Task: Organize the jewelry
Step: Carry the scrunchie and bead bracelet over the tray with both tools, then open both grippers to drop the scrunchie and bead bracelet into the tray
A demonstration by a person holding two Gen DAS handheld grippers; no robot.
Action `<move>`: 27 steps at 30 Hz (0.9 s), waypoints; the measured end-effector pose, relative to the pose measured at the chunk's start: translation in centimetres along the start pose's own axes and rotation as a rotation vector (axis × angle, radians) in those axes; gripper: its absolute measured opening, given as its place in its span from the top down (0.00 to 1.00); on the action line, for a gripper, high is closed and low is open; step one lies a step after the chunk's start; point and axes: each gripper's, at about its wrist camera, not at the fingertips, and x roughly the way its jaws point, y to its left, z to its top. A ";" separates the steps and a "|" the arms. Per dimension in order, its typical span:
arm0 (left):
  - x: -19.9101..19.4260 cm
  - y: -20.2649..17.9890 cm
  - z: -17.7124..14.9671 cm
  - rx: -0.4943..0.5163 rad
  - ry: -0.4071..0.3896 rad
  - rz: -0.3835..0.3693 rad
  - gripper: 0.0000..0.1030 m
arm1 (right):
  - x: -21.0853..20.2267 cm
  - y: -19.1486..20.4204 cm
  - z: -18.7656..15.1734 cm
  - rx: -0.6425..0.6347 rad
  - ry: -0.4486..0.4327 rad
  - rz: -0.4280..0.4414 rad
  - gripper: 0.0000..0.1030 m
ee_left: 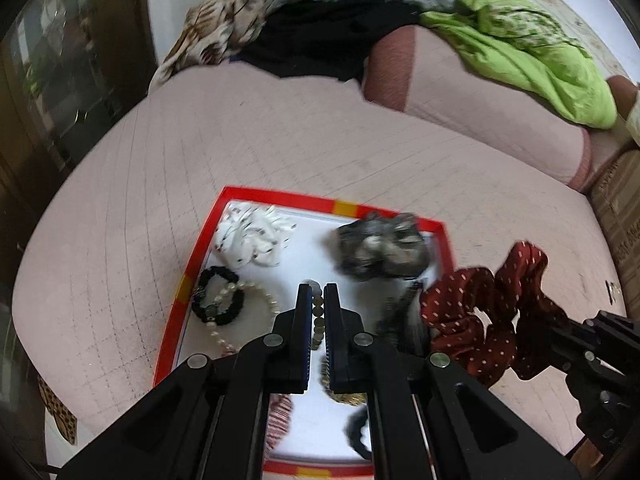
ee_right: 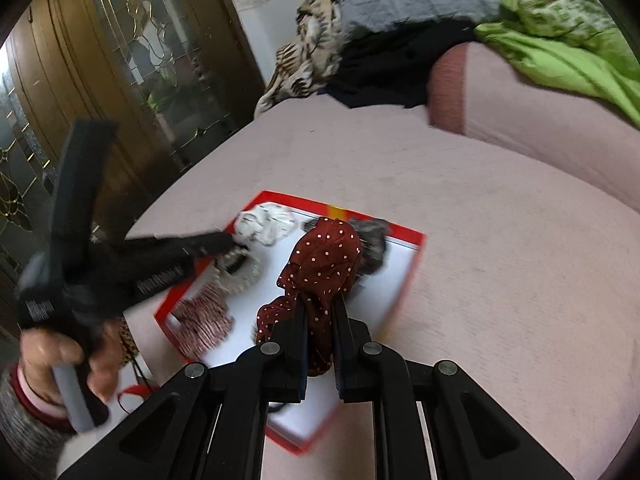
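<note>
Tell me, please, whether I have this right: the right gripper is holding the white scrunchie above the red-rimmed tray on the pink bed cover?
Not quite: the right gripper holds the dark red polka-dot scrunchie, as the right wrist view shows. The white scrunchie lies in the red-rimmed tray. The rest is right.

Dark-red white-dotted scrunchie [ee_right: 320, 264] bunched, hanging above red-rimmed white tray [ee_left: 192, 280]; pearl bracelet [ee_left: 244, 300], white scrunchie [ee_left: 256, 236] inside
</note>
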 end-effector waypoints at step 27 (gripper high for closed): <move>4.6 2.5 -0.6 -0.066 0.049 0.034 0.70 | 10.0 2.5 0.9 -0.084 0.115 -0.093 0.54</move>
